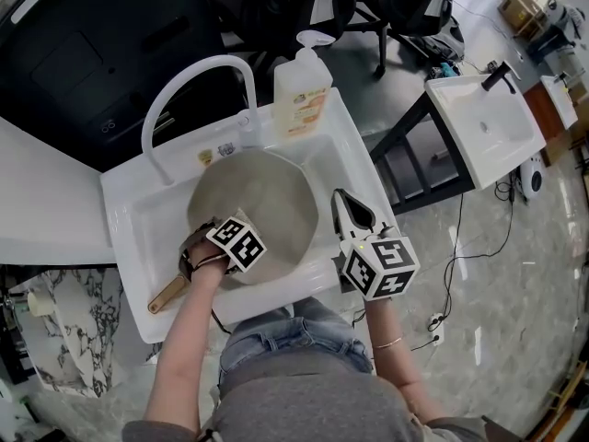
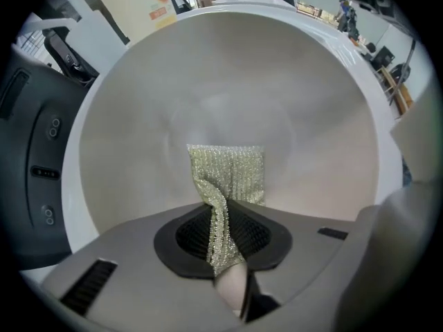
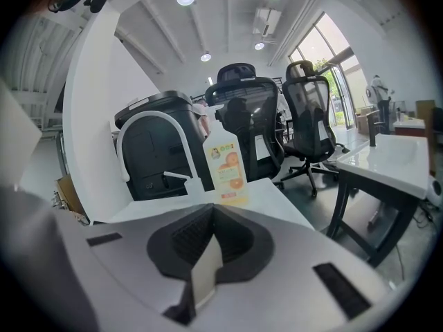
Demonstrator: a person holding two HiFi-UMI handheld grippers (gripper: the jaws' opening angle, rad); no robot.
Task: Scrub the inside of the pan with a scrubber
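Pan (image 1: 267, 201) sits in the white sink (image 1: 129, 212), tilted, its pale inside facing up and its wooden handle (image 1: 167, 295) sticking out toward the sink's front-left corner. Left tool (image 1: 198, 250) is down at the pan's near-left rim, jaws clamped on the scrubber (image 2: 232, 171), a silvery mesh pad. The pad's free end lies flat against the pan's inner surface (image 2: 228, 81), near the middle. Right tool (image 1: 340, 199) is over the sink's right edge, beside the pan and apart from it, jaws pressed together with nothing between them. It points toward the soap bottle (image 3: 226, 166), which has an orange label and stands on the back rim of the sink next to the arched white faucet (image 1: 184, 81). Office chairs (image 3: 242, 116) behind
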